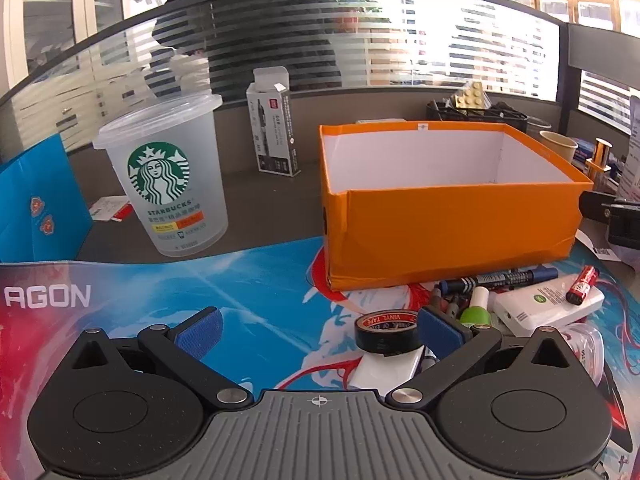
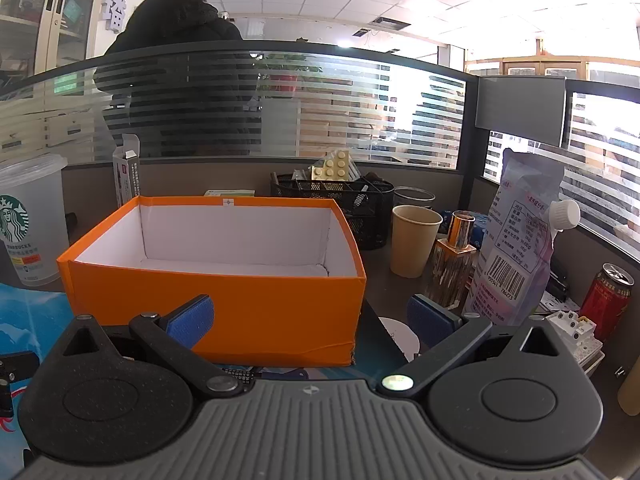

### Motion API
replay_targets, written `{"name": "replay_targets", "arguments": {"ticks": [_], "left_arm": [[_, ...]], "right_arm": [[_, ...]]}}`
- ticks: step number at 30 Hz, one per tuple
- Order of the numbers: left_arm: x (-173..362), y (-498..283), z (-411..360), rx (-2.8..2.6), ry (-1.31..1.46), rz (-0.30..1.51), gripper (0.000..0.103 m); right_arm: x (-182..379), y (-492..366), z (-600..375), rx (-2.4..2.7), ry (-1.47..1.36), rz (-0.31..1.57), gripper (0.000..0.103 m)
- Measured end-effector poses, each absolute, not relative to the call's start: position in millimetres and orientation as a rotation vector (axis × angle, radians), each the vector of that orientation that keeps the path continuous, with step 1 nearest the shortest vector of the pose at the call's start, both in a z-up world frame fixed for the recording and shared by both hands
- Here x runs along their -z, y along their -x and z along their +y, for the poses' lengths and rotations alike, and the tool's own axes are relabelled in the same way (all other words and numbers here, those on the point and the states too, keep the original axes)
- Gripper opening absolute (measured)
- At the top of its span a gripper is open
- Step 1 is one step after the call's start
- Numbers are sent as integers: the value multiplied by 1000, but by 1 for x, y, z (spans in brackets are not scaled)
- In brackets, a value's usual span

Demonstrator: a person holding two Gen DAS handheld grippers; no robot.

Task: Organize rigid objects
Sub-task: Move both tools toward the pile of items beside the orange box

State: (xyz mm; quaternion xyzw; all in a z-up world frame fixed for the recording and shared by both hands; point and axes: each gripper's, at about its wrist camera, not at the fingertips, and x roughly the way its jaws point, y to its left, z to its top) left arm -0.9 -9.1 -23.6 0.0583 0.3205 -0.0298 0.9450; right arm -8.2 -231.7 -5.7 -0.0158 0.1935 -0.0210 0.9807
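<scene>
An empty orange box (image 1: 452, 224) with a white inside stands on the desk; it also shows in the right wrist view (image 2: 224, 300). In front of it lies a pile: a black vinyl tape roll (image 1: 387, 332) on a white block (image 1: 386, 372), a blue marker (image 1: 500, 278), a green-capped bottle (image 1: 476, 306), a white case (image 1: 548, 304) and a red battery (image 1: 582, 284). My left gripper (image 1: 320, 330) is open and empty, low over the mat, with the tape roll beside its right finger. My right gripper (image 2: 312, 318) is open and empty in front of the box's near wall.
A Starbucks cup (image 1: 168, 176) and a pen box (image 1: 274, 124) stand at the left. At the right are a paper cup (image 2: 414, 240), a mesh organiser (image 2: 340, 204), a gold bottle (image 2: 454, 260), a pouch (image 2: 516, 240) and a red can (image 2: 606, 300). A glass partition (image 2: 280, 104) closes off the back.
</scene>
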Motion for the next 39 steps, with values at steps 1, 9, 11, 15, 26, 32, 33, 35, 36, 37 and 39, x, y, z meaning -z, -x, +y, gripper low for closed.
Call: {"name": "replay_targets", "arguments": {"ticks": [1, 9, 11, 15, 26, 32, 33, 35, 36, 37, 39], "left_arm": [[24, 0, -10, 61, -119, 656, 103], [24, 4, -11, 78, -103, 650, 103], [24, 5, -12, 81, -102, 647, 103], [25, 5, -12, 84, -104, 647, 103], [27, 9, -17, 108, -109, 651, 103], [31, 11, -23, 115, -114, 664, 103], [32, 11, -24, 118, -116, 666, 103], [32, 12, -26, 123, -120, 667, 103], [32, 12, -27, 125, -122, 668, 103], [33, 13, -28, 126, -122, 669, 103], [33, 14, -29, 134, -121, 671, 103]], "right_arm": [[6, 8, -232, 42, 31, 390, 103], [7, 6, -230, 38, 31, 400, 103], [7, 6, -230, 39, 31, 400, 103], [7, 6, -230, 37, 30, 400, 103], [9, 5, -228, 35, 40, 407, 103], [11, 6, -228, 33, 39, 417, 103], [12, 5, -228, 33, 40, 418, 103], [12, 6, -226, 33, 46, 421, 103], [12, 7, -226, 32, 48, 421, 103], [12, 7, -226, 29, 50, 421, 103], [13, 10, -227, 22, 52, 425, 103]]}}
